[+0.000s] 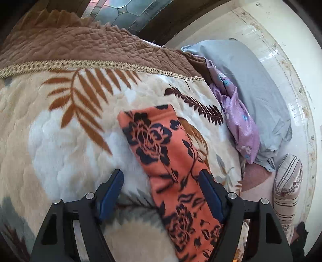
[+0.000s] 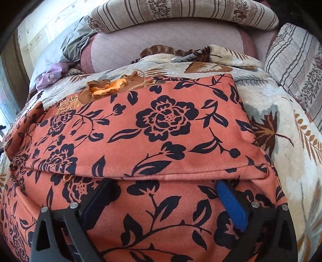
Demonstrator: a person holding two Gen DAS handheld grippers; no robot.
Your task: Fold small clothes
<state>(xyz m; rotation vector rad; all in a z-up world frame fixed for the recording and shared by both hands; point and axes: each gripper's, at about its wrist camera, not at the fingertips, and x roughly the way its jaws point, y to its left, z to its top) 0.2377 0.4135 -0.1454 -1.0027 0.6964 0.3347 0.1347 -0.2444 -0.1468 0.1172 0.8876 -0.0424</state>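
An orange garment with a dark navy flower print [image 2: 161, 125] lies on a cream leaf-patterned blanket [image 1: 60, 125] on a bed. In the left wrist view a long narrow part of it [image 1: 161, 145] runs away from the gripper. My left gripper [image 1: 161, 179] is open just above the blanket, its right finger [image 1: 209, 191] over the garment's edge. My right gripper [image 2: 164, 185] is open, wide apart, resting low on the garment; a folded layer lies just ahead and covers both fingertips. An orange frilled neckline [image 2: 108, 86] shows at the far left edge.
A grey pillow [image 1: 255, 88] and a crumpled purple flowered cloth [image 1: 237, 119] lie beside the blanket near a white wall. Striped pillows [image 2: 181, 12] [image 2: 297, 66] and a pink mattress sheet [image 2: 161, 42] lie beyond the garment. The blanket's brown quilted border [image 1: 90, 44] runs along the far side.
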